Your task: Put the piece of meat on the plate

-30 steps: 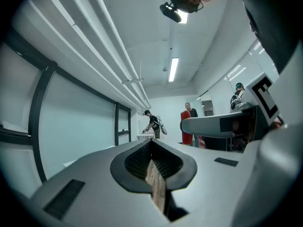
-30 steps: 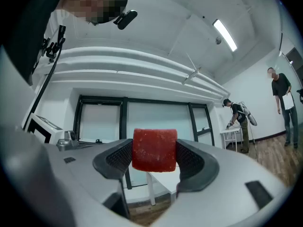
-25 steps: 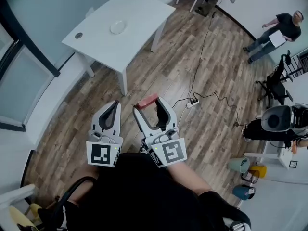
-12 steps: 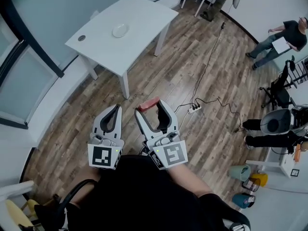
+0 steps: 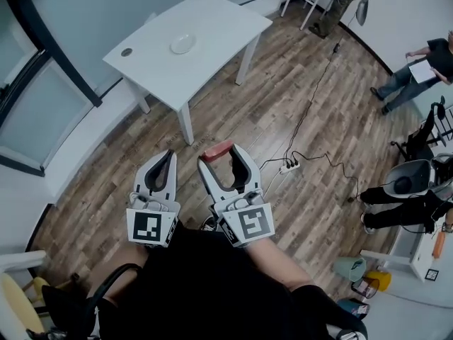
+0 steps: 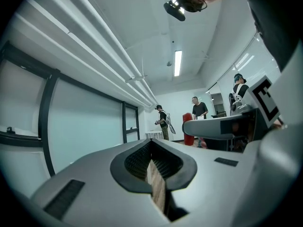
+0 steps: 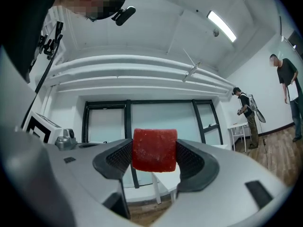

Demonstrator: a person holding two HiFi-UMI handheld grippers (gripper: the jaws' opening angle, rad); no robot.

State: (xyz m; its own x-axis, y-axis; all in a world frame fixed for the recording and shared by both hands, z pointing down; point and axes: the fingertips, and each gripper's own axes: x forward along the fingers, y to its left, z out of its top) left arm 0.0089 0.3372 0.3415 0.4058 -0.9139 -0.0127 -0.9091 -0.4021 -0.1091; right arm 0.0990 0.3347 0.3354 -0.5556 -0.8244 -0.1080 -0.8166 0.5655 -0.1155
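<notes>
Lab-like room: office chair [image 5: 422, 134], white table [image 5: 190, 44], glass partitions [image 5: 34, 115].

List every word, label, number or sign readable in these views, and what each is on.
No readable words or numbers anywhere.
Cube on the left gripper: black-and-white square marker pattern, no letters.
Cube on the right gripper: same kind of pattern.
Sheet of paper at far right: too small to read.

No legible text, brand, number or sign was found in any view. Only black-and-white square patterns were seen, on marker cube [image 5: 152, 227] of left gripper [image 5: 168, 154] and marker cube [image 5: 250, 224] of right gripper [image 5: 219, 155]; no letters or digits were made out. Sheet [image 5: 425, 70] held by person [image 5: 417, 76] at far right: too small to be read.
</notes>
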